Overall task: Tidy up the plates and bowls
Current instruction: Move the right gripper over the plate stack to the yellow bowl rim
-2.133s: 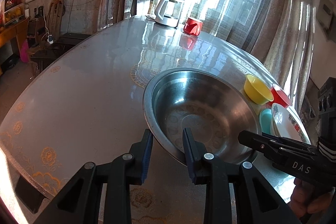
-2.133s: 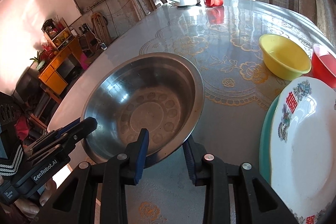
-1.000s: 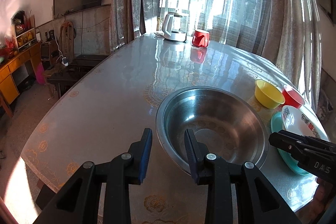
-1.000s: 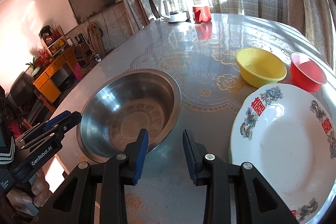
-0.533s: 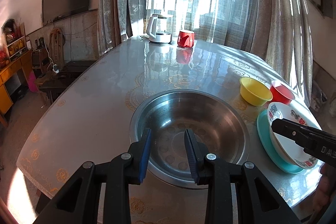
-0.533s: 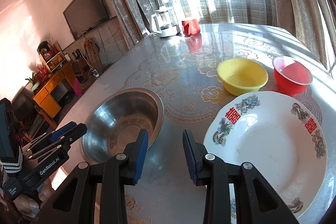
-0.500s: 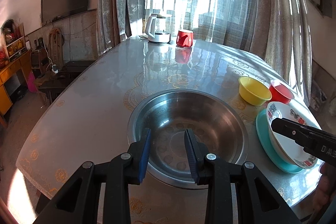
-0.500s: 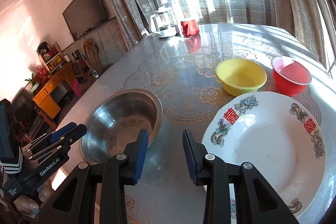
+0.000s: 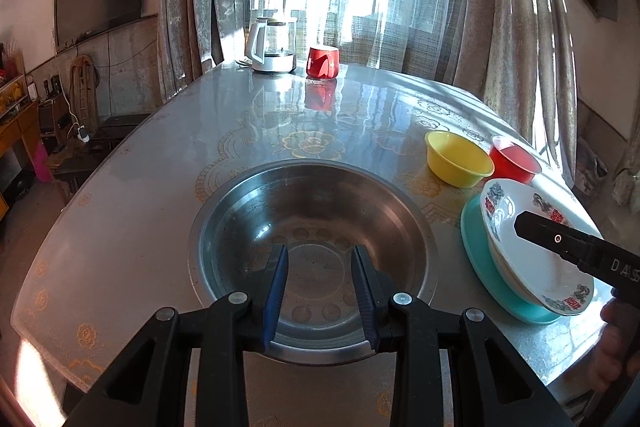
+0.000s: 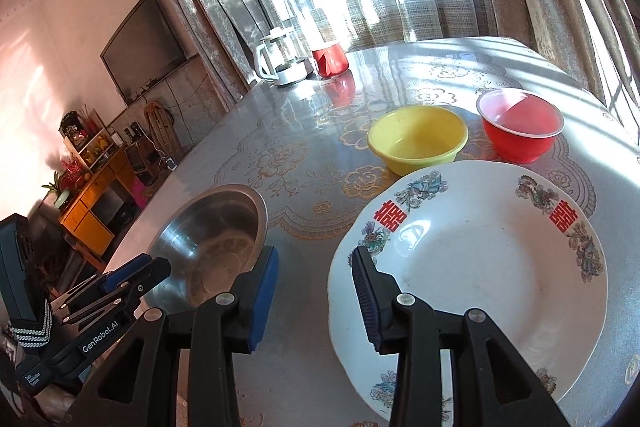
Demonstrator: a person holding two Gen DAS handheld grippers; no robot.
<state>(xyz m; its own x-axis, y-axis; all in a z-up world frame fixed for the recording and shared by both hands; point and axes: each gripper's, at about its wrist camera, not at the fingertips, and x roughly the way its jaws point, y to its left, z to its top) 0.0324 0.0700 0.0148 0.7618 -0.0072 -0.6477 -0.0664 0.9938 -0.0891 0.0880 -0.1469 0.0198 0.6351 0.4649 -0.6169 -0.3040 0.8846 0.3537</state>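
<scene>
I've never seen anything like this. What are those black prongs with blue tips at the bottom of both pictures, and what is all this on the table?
There is no robot here: a person holds a hand tool with a two-finger claw in each hand, and a wide-angle camera on each tool looks along its fingers. One picture comes from the left claw, which hangs empty over a steel basin. The other comes from the right claw, whose jaws are opening, with nothing between them, beside a white patterned plate. That plate rests on a teal plate. A yellow bowl, a red bowl, a kettle and a red mug also stand on the table.
</scene>
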